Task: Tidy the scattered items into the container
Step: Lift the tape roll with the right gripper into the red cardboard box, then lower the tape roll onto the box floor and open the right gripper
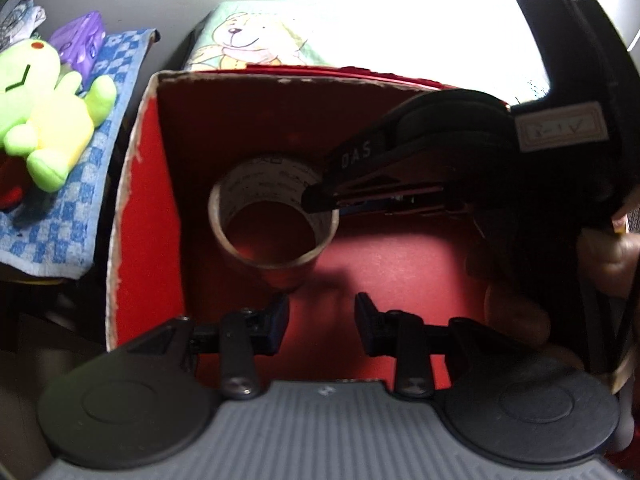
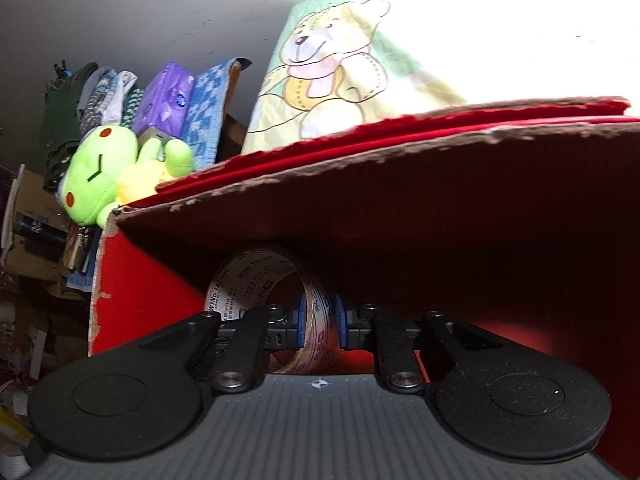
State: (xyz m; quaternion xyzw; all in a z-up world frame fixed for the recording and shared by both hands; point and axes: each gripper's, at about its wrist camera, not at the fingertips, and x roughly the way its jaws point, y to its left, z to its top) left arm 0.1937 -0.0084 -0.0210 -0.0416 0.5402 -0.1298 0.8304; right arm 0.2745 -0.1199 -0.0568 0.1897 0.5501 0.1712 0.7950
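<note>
A red cardboard box (image 1: pixel 152 208) stands open below me. My right gripper (image 1: pixel 320 200) reaches into it from the right and is shut on the wall of a roll of clear tape (image 1: pixel 276 216), held inside the box above its floor. In the right wrist view the tape roll (image 2: pixel 256 280) sits between the blue pads (image 2: pixel 302 322) of my right gripper (image 2: pixel 322 324), under the box's far wall (image 2: pixel 440 208). My left gripper (image 1: pixel 322 320) hovers open and empty over the box's near side, just below the tape.
A green plush frog (image 1: pixel 48 112) lies on a blue checked towel (image 1: pixel 100 92) left of the box, next to a purple tissue pack (image 1: pixel 80 40). A cloth with a bear print (image 1: pixel 248 40) lies behind the box. Cluttered cartons (image 2: pixel 28 240) stand at far left.
</note>
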